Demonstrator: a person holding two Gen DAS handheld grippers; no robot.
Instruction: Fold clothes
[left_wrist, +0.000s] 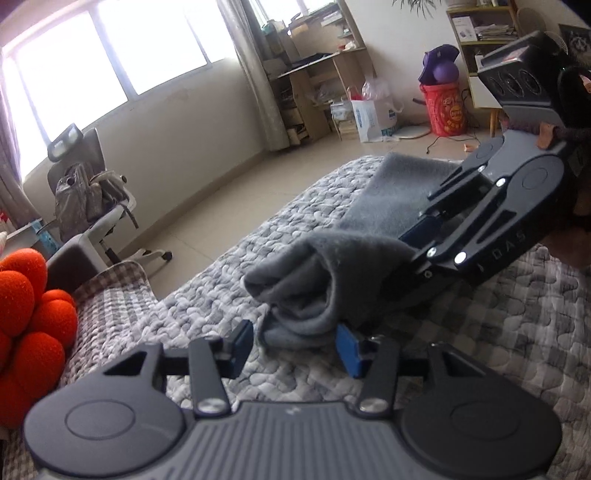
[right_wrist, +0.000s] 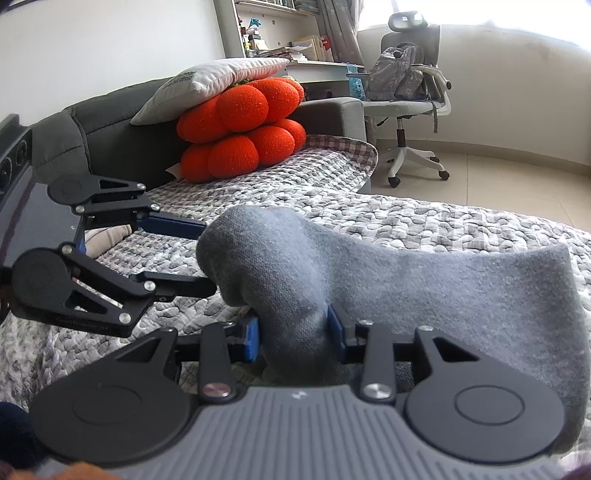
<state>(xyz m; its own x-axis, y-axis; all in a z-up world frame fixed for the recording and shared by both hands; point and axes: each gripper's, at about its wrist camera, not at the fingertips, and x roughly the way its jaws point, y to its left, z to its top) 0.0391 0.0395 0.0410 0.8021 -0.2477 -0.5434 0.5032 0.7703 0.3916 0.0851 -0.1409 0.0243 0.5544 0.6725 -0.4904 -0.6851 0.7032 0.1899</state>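
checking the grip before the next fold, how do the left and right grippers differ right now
The right gripper is shut on a bunched part of the grey garment, cloth squeezed between its blue pads. The left gripper is open: its pads stand apart, the garment's folded end lying between them unpressed. The right one bears the cloth's weight; the left bears none. Both point slightly down over the quilted cover.

Daylight is pouring through the big window (left_wrist: 110, 55), washing out the pale wall (left_wrist: 177, 147) under it. An office chair (right_wrist: 406, 85) is sitting on the tile floor (left_wrist: 221, 206) with a backpack (right_wrist: 397, 74) slumped on its seat. A desk (left_wrist: 314, 74) and shelf (left_wrist: 480, 37) are lining the far wall, a red bucket (left_wrist: 445, 107) standing between them. Orange cushions (right_wrist: 240, 125) are piling up on the grey sofa (right_wrist: 110, 129), a quilt (right_wrist: 406, 221) covering it.
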